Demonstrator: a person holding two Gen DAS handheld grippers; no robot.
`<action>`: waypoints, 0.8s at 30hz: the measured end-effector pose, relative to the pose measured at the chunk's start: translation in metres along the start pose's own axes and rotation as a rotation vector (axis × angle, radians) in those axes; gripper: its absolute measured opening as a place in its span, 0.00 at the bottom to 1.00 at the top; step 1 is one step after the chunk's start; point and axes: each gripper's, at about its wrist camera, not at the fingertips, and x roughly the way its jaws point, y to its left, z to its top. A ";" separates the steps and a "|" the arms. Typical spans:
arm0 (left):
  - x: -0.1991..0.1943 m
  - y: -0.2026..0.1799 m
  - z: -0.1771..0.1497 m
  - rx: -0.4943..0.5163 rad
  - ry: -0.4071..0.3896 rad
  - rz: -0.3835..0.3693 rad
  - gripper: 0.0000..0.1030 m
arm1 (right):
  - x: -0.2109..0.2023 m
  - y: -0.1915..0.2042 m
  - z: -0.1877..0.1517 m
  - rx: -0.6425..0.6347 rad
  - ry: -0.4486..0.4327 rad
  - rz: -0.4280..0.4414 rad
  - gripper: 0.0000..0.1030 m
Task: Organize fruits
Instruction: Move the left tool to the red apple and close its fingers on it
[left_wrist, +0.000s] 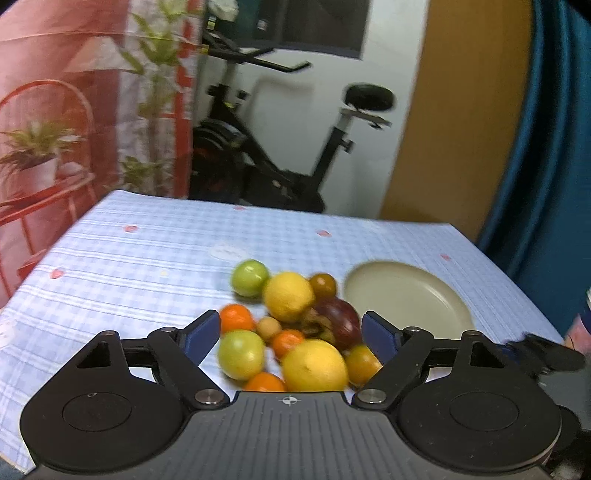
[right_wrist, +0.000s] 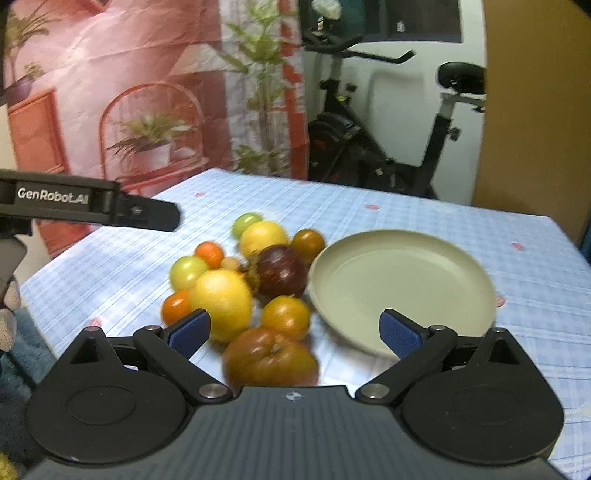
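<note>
Fruits (right_wrist: 236, 284), yellow, green, orange and dark, heaped beside plate (right_wrist: 402, 280); left gripper (left_wrist: 290, 332) and right gripper (right_wrist: 295, 332) both released

My claws are black with blue pads (right_wrist: 188, 332). The tablecloth (right_wrist: 424, 221) under me is pale blue check with small pink spots. The plate (right_wrist: 406, 280) is plain beige. In the pile: two yellow lemons (right_wrist: 223, 299), green tomatoes (right_wrist: 186, 271), small orange fruits (right_wrist: 209, 254), a dark purple fruit (right_wrist: 281, 271), and brownish-orange tomatoes (right_wrist: 269, 356).
</note>
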 end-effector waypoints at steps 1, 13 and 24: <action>0.003 -0.002 -0.001 0.011 0.008 -0.019 0.81 | 0.001 0.002 -0.002 -0.009 0.013 0.010 0.97; 0.033 -0.025 -0.021 0.076 0.146 -0.202 0.64 | 0.016 0.003 -0.017 -0.005 0.105 0.099 0.78; 0.065 -0.042 -0.039 0.095 0.261 -0.286 0.64 | 0.023 -0.013 -0.024 0.074 0.151 0.135 0.75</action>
